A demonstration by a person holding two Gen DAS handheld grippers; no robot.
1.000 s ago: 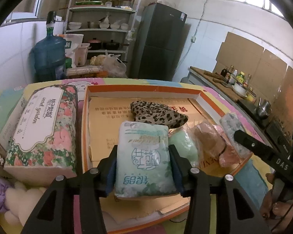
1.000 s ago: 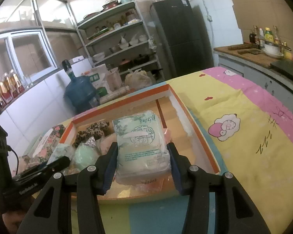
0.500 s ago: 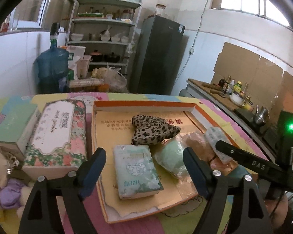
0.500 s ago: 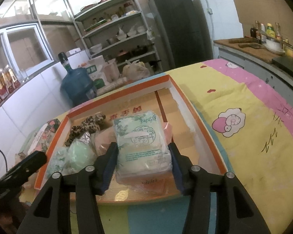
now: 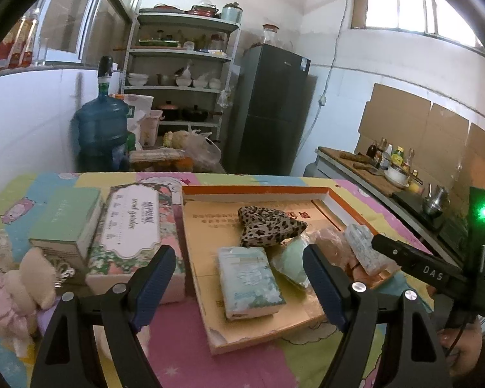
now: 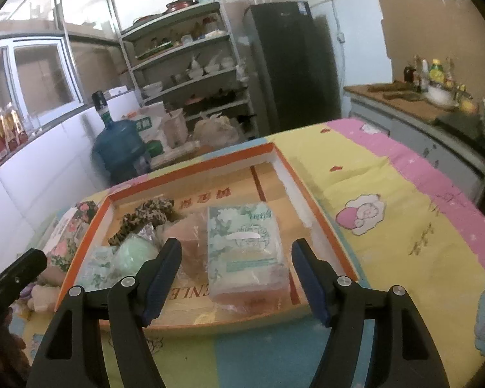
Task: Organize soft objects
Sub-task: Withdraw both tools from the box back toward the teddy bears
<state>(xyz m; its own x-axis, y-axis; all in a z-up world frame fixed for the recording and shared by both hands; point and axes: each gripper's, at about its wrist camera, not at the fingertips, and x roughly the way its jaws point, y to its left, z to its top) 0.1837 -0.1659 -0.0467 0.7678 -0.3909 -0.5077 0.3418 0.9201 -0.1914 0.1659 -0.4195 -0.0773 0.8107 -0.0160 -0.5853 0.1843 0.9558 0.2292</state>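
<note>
Well, here is how the table stands, biggest thing first.

Table cloth: a cartoon-print cover in yellow, pink and blue, spread under everything.
Orange-rimmed tray: shallow cardboard box at the centre of the table, holding the soft things.
Floral tissue box: on the cloth just outside the tray's rim, at nine o'clock from it.
Green box: just beside the floral box, farther toward nine o'clock.
Left gripper: released, jaws wide, nothing between the pads; it hangs above the near edge of the tray.
Right gripper: released, its jaws have just been opening; a tissue pack lies between them with a gap on either side.
Left tissue pack: flat on the tray floor, at twelve o'clock from the left gripper.
Right tissue pack: in the tray's near right part, resting on a pink wrapped bundle.
Leopard-print cloth: toward the tray's far side, at twelve o'clock from the left pack.
Green soft pouch: at three o'clock from the left pack, touching it.
Plush toys: off the tray, at the table's near left corner.
</note>
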